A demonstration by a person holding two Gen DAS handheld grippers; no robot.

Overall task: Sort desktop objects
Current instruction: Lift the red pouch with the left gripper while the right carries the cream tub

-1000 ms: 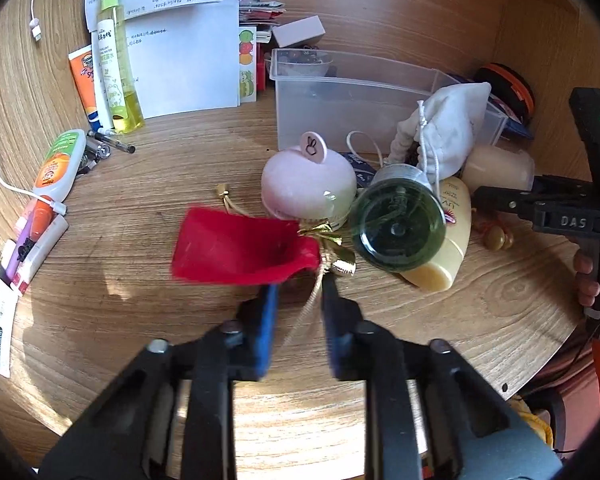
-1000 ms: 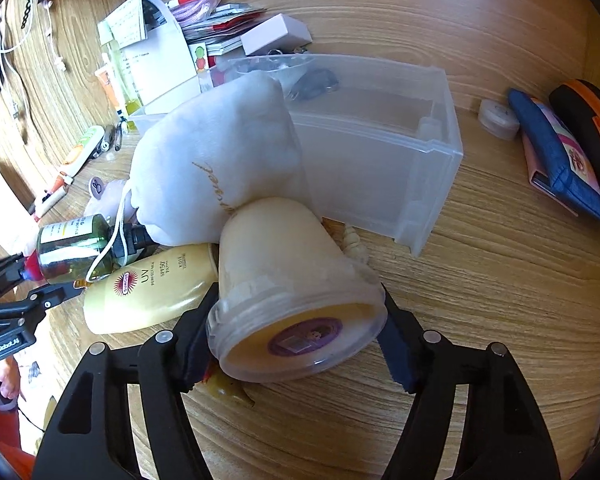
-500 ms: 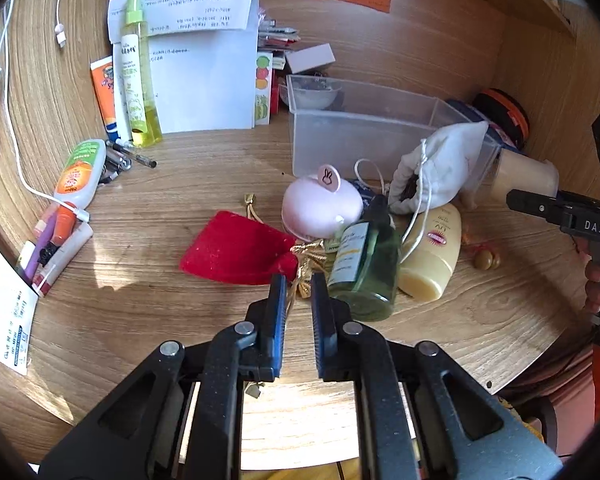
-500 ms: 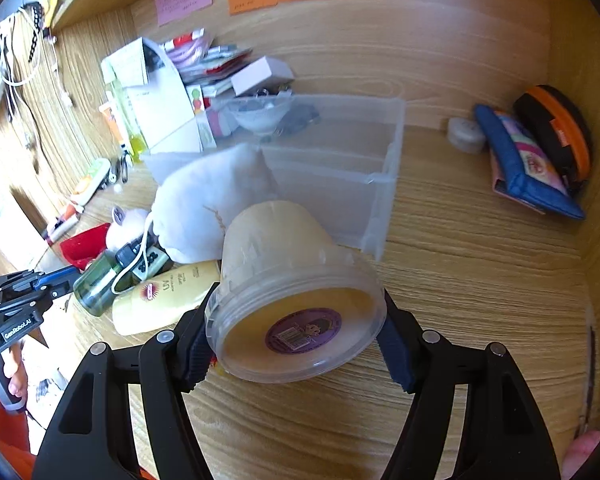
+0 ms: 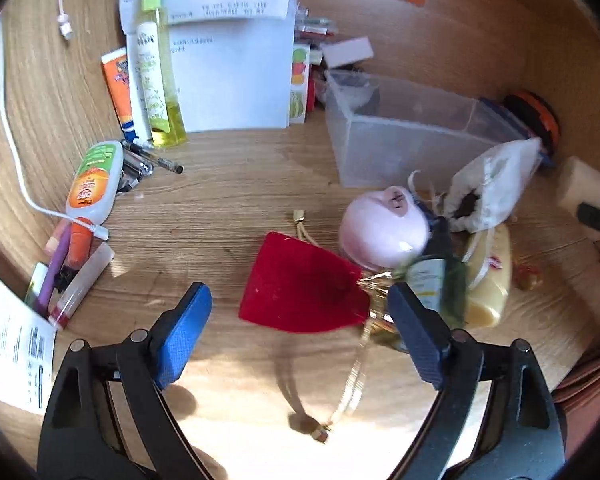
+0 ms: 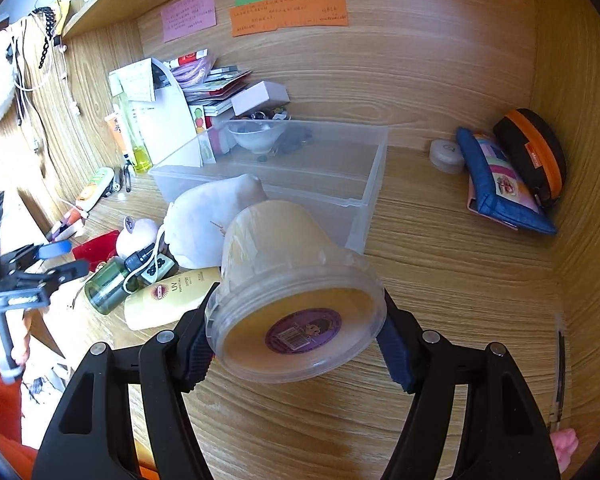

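Half a second back the left hand-held gripper (image 5: 300, 328) had its blue pads nearly together over the gold cord; its jaws have just been opening and now stand wide, with nothing pressed between them. Below them the gold cord (image 5: 352, 380) trails loose across the desk (image 5: 228, 200), running from the red pouch (image 5: 300, 284). That pouch lies flat just left of the pink round case (image 5: 384, 228). Right of the case lie a dark green bottle (image 5: 440, 280) and a yellow tube (image 5: 488, 276), and behind it sits a white drawstring bag (image 5: 492, 188) against the clear plastic bin (image 5: 400, 140). The right hand-held gripper (image 6: 296, 344) clamps a cream tub (image 6: 292, 300) by its lid rim, held off the desk, in front of the bin and to the right of the case.
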